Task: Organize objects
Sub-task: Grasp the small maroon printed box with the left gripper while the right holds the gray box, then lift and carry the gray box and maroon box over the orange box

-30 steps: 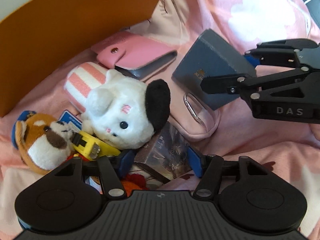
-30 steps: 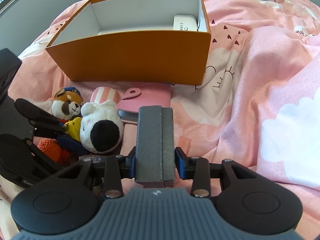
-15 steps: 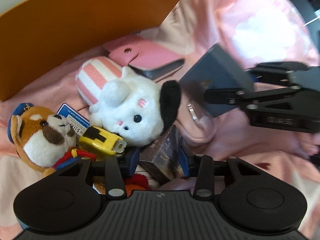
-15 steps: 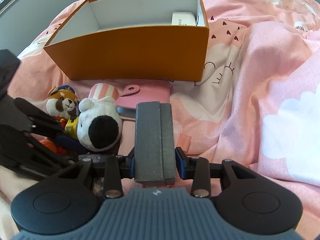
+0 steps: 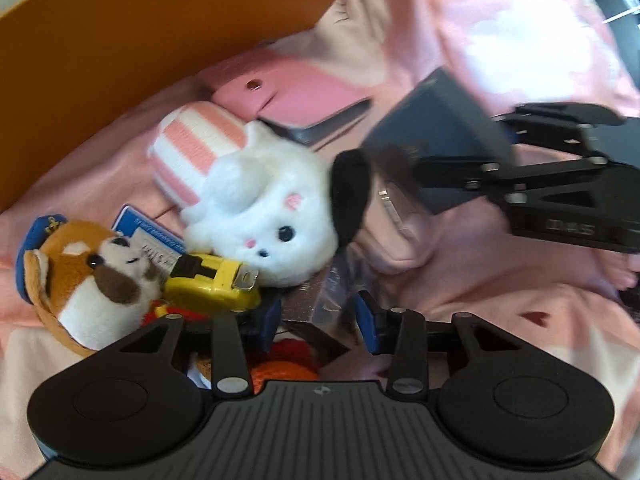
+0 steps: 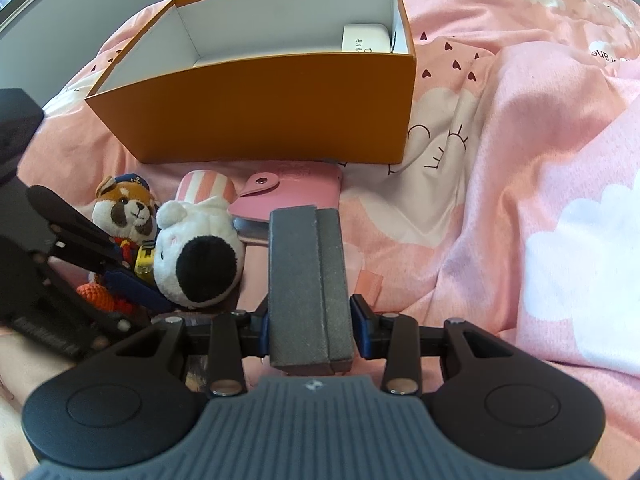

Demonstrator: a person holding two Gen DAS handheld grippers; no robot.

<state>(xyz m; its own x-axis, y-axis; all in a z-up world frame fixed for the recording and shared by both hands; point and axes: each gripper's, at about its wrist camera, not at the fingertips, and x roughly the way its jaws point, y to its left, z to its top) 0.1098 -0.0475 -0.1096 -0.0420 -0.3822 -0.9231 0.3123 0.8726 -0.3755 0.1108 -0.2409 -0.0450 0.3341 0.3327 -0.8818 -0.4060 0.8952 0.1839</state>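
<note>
My left gripper (image 5: 318, 320) is shut on a small dark patterned box (image 5: 320, 300) that lies among toys on the pink bedding; both blue pads press its sides. A white plush with a black ear (image 5: 260, 208) and a yellow tape measure (image 5: 212, 284) lie just beyond it. My right gripper (image 6: 312, 328) is shut on an upright dark grey box (image 6: 306, 272), held above the bedding in front of the open orange box (image 6: 260, 112). The left wrist view shows that grey box (image 5: 440, 120) at the upper right.
A red panda plush (image 5: 88, 268), a blue card (image 5: 148, 236), a striped pink and white toy (image 5: 196, 140), a pink wallet (image 5: 296, 88), a clear-topped pink pouch (image 5: 396, 232) and an orange knitted item (image 5: 288, 364) crowd the pile. A white packet (image 6: 366, 40) lies inside the orange box.
The left jaws have come together from wide apart onto the dark patterned box, and the left view has shifted a little. The right gripper keeps the grey box in the same place.
</note>
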